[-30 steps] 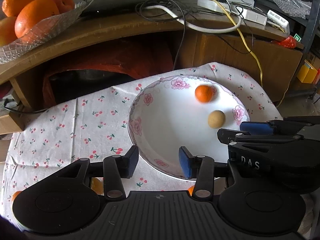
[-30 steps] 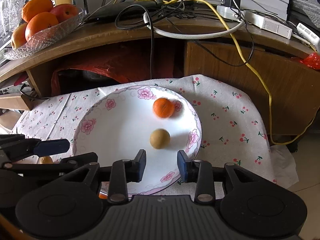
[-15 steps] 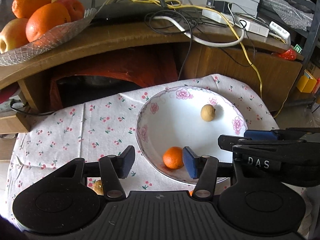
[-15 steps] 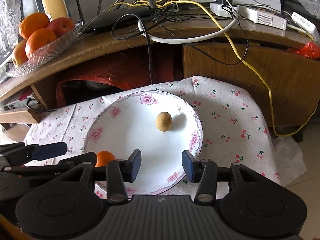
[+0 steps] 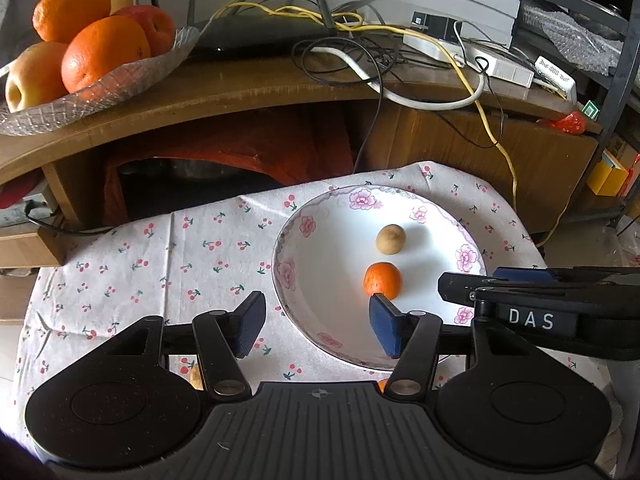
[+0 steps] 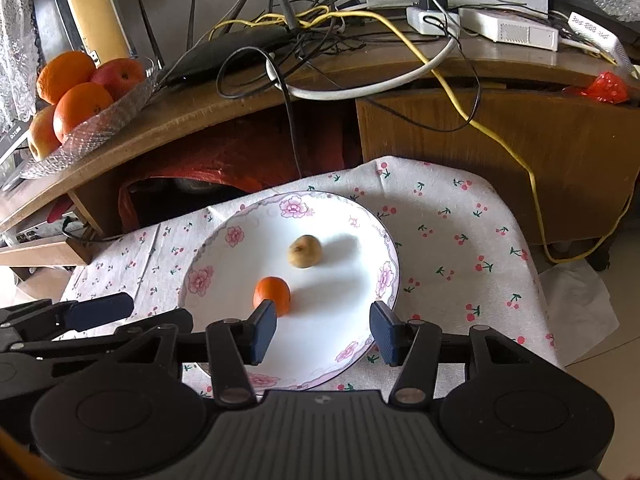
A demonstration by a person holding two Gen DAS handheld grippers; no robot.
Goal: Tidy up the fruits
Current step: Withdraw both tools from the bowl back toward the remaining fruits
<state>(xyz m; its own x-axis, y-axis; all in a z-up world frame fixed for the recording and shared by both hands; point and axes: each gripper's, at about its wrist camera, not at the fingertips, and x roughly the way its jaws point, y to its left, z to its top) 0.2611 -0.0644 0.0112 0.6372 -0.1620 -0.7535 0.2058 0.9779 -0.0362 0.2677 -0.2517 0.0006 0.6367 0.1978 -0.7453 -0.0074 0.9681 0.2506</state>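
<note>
- The floral plate [image 5: 298,280] lies on the cherry-print cloth [image 5: 160,264] covering the surface. It holds two small fruits: an orange kumquat-like fruit [image 5: 382,279] near the plate's centre and a tan longan-like fruit [image 5: 391,239] just beyond it, apart from each other.
- The left tool [image 5: 316,322] hangs over the plate's near rim with its jaws spread wide and nothing between them; its right pad sits just in front of the orange fruit.
- The right tool [image 6: 324,330] is likewise spread and empty above the plate's near edge, its left pad just in front of the orange fruit [image 6: 272,295].
- Judged step: two fruits are delivered and both tools are free. The next move likely calls for fetching a loose fruit from the cloth beside the plate.
- Only the left view shows those leftovers: a tan bit [image 5: 195,378] and an orange sliver [image 5: 382,385] peeking from behind the tool body, nearer than the plate.
- The right view alone shows the plate's right rim [image 6: 394,276] and the cloth's right drop.
</note>
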